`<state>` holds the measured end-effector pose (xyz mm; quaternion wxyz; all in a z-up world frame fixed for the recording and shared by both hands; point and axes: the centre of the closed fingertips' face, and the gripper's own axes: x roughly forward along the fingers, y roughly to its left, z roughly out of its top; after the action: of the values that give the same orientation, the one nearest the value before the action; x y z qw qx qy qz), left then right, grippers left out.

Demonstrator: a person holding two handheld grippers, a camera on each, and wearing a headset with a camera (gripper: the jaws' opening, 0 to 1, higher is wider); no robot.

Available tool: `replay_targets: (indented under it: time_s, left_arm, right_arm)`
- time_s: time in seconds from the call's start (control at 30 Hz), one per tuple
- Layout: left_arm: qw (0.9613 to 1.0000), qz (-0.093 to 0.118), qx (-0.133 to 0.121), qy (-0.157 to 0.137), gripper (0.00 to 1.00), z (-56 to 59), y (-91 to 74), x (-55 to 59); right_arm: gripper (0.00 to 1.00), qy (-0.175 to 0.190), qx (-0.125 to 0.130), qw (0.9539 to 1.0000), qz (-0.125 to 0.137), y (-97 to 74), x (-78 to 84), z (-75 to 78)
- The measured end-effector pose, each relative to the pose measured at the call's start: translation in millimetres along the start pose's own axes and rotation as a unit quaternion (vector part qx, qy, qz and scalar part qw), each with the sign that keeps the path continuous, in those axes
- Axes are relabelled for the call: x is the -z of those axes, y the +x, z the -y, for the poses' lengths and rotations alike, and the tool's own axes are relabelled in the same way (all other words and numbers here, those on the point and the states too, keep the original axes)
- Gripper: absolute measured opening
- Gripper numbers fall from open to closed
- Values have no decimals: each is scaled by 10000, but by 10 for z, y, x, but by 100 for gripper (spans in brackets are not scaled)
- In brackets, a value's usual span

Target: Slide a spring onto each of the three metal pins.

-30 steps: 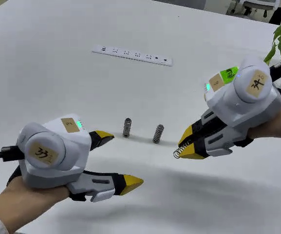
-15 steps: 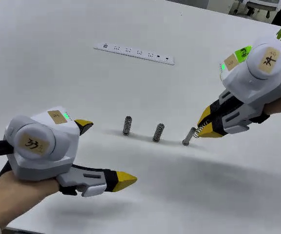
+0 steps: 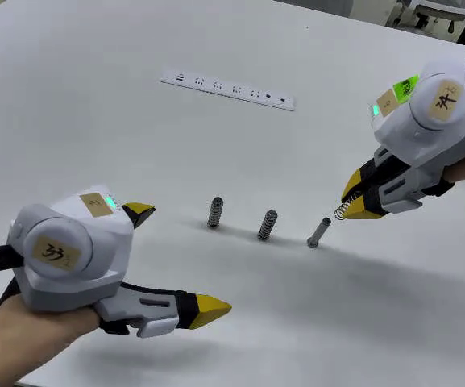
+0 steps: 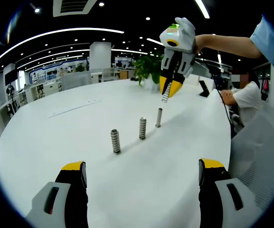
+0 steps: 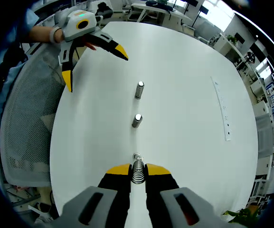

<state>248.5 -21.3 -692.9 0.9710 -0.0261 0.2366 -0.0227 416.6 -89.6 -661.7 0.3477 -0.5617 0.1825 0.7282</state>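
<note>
Right gripper [image 3: 353, 211], jaws pinching a spring [image 3: 343, 210], hangs just above and beside the bare pin [image 3: 318, 232] (upright, near the middle of the table [image 3: 95, 97]). The middle pin [image 3: 267, 225] and end pin [image 3: 215, 212] already carry springs. Left gripper [image 3: 185, 258], jaws spread and empty, hovers toward the near edge.

Three metal pins stand upright in a straight row on the white surface [image 3: 95, 121], well in from its edges. Seen from the head view, the left pin [image 3: 215, 212] and the middle pin [image 3: 267, 225] each carry a grey coil spring sleeved over the shaft. The right pin [image 3: 319, 232] is a bare grey cylinder. A third spring [image 3: 344, 210], pinched at one end between the fingers [image 3: 364, 212] of the right gripper [image 3: 347, 206], hangs just above that pin, apart from it.
</note>
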Motion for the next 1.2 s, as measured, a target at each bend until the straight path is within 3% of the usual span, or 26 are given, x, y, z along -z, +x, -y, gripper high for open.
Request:
replay_targets:
  time_s: [1.2]
  left_arm:
    - [9998, -143, 97, -31, 100, 31, 37, 60]
  right_arm:
    - [12, -145, -324, 9992, -167, 225, 1, -15]
